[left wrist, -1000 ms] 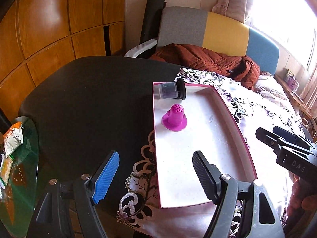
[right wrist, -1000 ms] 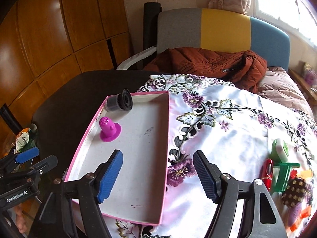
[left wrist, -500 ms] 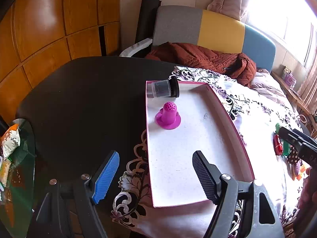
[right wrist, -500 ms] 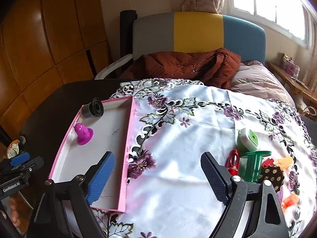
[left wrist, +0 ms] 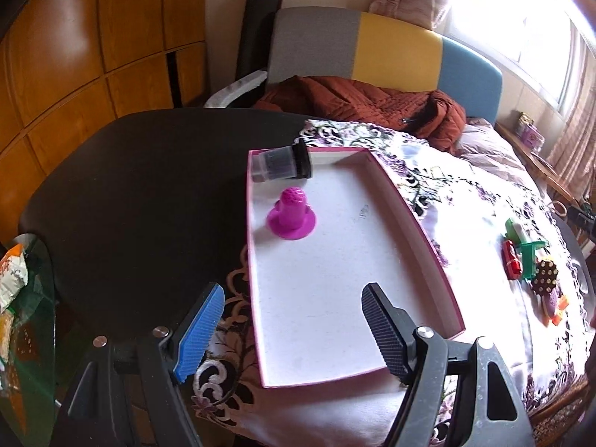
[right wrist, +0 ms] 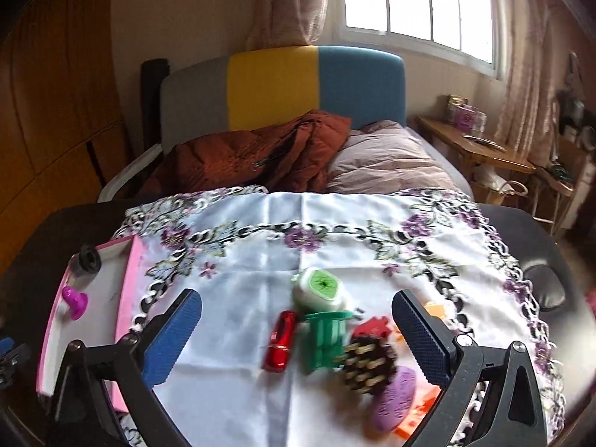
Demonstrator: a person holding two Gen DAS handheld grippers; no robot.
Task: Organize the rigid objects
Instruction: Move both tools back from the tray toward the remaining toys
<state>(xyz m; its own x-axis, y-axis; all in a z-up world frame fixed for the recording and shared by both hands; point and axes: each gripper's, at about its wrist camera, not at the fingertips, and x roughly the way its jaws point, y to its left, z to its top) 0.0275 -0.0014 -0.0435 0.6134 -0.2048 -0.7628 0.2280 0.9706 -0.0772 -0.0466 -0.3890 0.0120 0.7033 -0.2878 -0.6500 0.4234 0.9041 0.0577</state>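
A pink-rimmed white tray [left wrist: 417, 223] lies on the flowered cloth and holds a magenta plunger-shaped piece [left wrist: 291, 214] and a black-capped jar [left wrist: 281, 164] on its side. My left gripper [left wrist: 294, 329] is open and empty over the tray's near end. My right gripper [right wrist: 298, 339] is open and empty above a cluster of small toys: a green-and-white case [right wrist: 319, 287], a red car [right wrist: 280, 341], a green stand [right wrist: 327, 337], a brown studded piece [right wrist: 368, 363] and a purple oval [right wrist: 395, 398]. The tray [right wrist: 128, 283] also shows at the left of the right wrist view.
The cloth [right wrist: 260, 246] covers part of a dark round table [left wrist: 141, 178]. Behind it stands a grey, yellow and blue sofa [right wrist: 283, 82] with a rust jacket [right wrist: 260, 160]. A glass side table with snack packets [left wrist: 15, 283] is at the left.
My right gripper has swung right, from over the tray's edge to above the toy cluster. My left gripper has shifted slightly, with the tray now more centred between its fingers.
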